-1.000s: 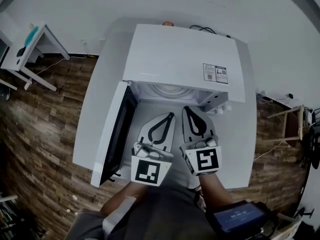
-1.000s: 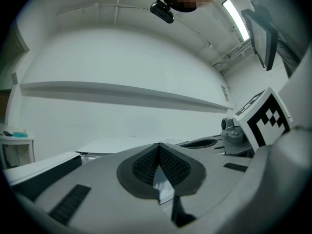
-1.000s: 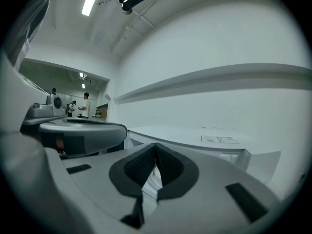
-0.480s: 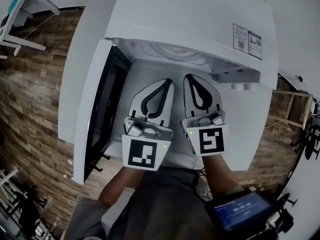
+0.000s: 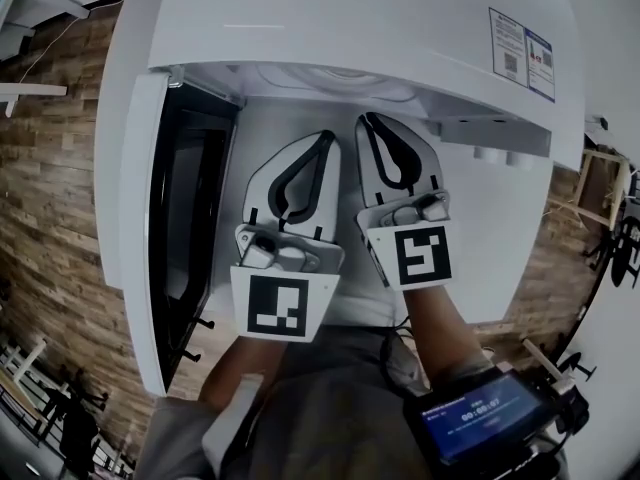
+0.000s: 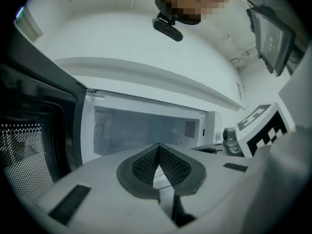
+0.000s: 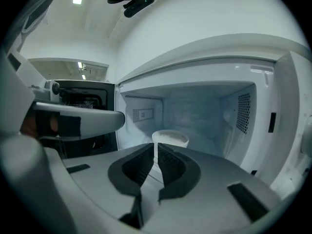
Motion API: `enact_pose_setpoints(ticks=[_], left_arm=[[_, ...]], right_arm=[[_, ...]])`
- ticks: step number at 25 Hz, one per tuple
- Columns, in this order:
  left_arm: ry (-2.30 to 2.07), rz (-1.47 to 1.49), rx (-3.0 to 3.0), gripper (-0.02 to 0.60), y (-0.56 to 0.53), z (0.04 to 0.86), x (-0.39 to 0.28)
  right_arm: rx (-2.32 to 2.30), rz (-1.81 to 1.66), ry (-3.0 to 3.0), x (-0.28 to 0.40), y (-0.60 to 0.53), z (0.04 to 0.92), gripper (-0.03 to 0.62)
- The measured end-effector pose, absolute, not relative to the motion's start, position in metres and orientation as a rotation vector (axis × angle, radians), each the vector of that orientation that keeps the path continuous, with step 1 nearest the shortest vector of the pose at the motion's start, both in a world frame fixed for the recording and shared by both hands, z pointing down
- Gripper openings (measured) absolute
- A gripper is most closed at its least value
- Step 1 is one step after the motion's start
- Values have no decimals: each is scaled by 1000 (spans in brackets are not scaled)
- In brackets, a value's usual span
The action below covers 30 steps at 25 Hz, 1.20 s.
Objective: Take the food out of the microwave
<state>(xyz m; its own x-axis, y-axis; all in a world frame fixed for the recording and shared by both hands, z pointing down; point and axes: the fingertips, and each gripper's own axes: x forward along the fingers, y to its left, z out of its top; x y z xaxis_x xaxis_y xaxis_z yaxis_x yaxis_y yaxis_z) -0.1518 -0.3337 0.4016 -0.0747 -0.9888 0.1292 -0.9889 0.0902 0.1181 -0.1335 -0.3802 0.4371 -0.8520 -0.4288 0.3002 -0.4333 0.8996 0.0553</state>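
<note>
The white microwave (image 5: 350,18) stands with its door (image 5: 150,218) swung open to the left. Inside, in the right gripper view, a white cup of pale food (image 7: 170,138) sits on the cavity floor, straight beyond my right gripper (image 7: 156,146). That gripper is shut with nothing in it. My left gripper (image 6: 158,146) is also shut and empty and faces the bare left part of the cavity (image 6: 141,130). In the head view both grippers, left (image 5: 326,134) and right (image 5: 365,118), hang side by side just before the opening. There the microwave's top hides the cup.
The microwave sits on a white table (image 5: 505,228) over a wooden floor (image 5: 60,218). The open door (image 6: 34,145) stands close at my left gripper's left. A small screen (image 5: 480,418) shows at the person's right forearm.
Both grippers have sunk in front of the microwave's opening, and the head view has come closer to the microwave. The jaws have stayed together.
</note>
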Motion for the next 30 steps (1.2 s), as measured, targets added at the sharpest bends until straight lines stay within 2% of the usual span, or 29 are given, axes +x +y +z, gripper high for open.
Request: enact_pose_setpoints(ticks=[10, 18, 20, 24, 30], left_arm=[[-2144, 11, 1987, 6, -342, 413, -158], [-2141, 7, 1970, 6, -351, 416, -165], [-2136, 7, 1968, 6, -350, 417, -166], [-2127, 8, 1972, 6, -348, 416, -166], [-2129, -3, 1979, 6, -344, 411, -172]], right_arm=[[621, 35, -2736, -153, -398, 449, 140], [674, 24, -2700, -171, -423, 457, 461], [680, 39, -2695, -179, -431, 460, 502], [708, 61, -2693, -195, -446, 460, 528], [745, 31, -2681, -207, -451, 470, 526]])
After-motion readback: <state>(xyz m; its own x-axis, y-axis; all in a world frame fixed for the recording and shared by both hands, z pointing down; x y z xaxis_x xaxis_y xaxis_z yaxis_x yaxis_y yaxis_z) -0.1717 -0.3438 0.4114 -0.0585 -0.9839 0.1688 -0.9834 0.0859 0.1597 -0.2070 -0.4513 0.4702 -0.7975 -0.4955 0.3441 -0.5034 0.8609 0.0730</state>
